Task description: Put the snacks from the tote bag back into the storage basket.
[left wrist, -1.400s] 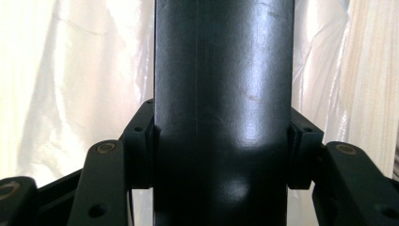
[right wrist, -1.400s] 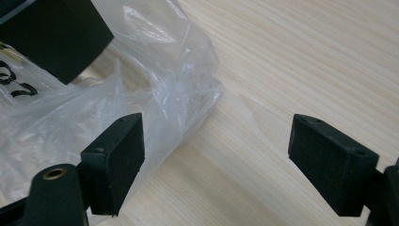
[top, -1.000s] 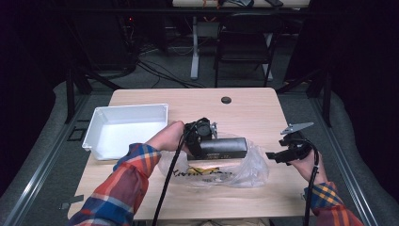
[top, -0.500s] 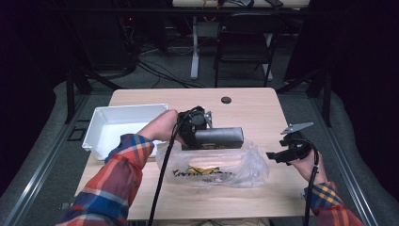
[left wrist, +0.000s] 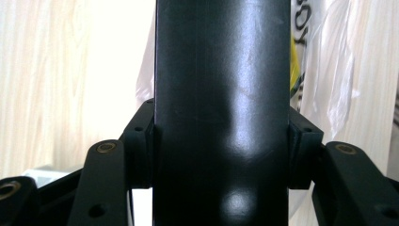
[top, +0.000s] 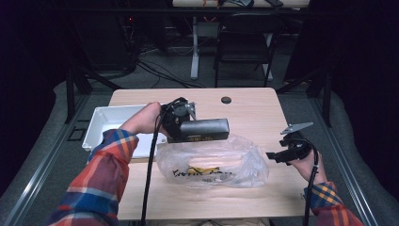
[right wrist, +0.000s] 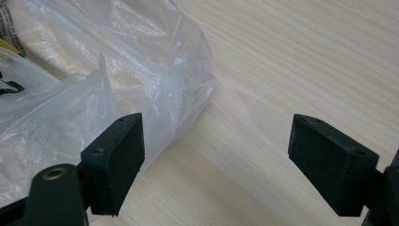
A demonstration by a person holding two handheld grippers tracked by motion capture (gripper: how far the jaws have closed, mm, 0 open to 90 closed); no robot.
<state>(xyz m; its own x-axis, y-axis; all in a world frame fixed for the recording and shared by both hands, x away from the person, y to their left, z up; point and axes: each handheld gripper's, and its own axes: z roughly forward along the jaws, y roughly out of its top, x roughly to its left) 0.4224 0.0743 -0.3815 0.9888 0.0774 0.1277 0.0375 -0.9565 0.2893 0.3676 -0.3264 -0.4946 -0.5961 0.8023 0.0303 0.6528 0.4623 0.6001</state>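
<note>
Clamped across a dark oblong case (top: 203,130), our left claw (top: 188,129) holds it lifted above the clear plastic bag (top: 211,162), long axis running 3 to 9 o'clock; the white tray (top: 101,123) lies at the claw's 9 o'clock. Our right claw (right wrist: 214,155) rests wide open and empty by the bag's edge. Beneath is a pale wood desk (top: 254,106), with a dim room and chair (top: 244,42) beyond.

Dim surroundings, overexposed glare, soft focus
</note>
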